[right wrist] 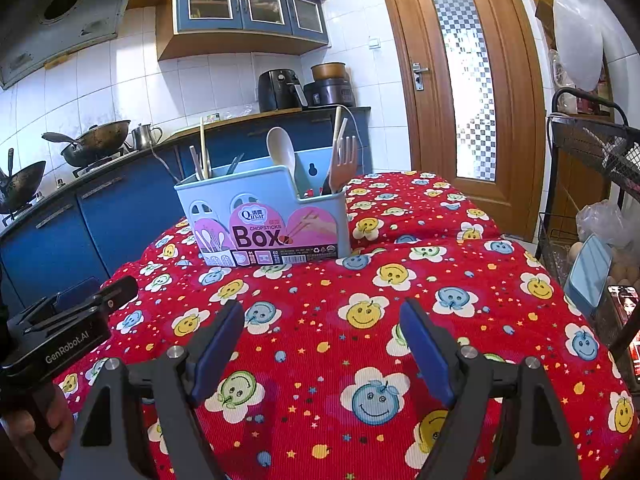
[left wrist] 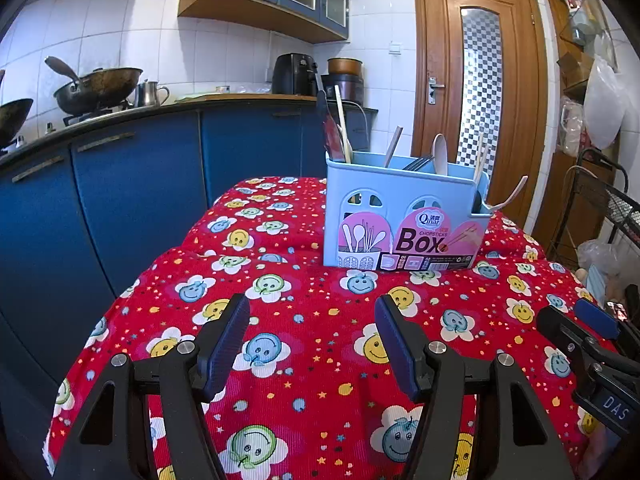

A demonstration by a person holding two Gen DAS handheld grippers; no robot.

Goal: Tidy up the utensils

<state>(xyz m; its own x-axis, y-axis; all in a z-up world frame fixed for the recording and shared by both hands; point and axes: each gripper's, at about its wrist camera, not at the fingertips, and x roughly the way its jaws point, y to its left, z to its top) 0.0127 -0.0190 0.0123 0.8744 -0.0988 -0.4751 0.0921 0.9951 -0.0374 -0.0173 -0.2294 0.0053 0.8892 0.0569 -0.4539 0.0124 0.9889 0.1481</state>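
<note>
A light blue chopsticks box [left wrist: 400,208] stands on the red smiley-print tablecloth [left wrist: 312,360]; it also shows in the right wrist view [right wrist: 264,216]. It holds chopsticks [right wrist: 204,148], a white spoon [right wrist: 282,148], a wooden fork [right wrist: 345,162] and dark utensils [left wrist: 332,136]. A white utensil [left wrist: 510,198] leans out of its right end. My left gripper [left wrist: 312,332] is open and empty, hovering over the cloth in front of the box. My right gripper [right wrist: 322,336] is open and empty, beside it to the right.
Blue kitchen cabinets [left wrist: 136,184] with woks [left wrist: 96,88] on the stove run along the left. A wooden door [left wrist: 480,92] is behind the table. A black wire rack [right wrist: 592,184] with bags stands at the right.
</note>
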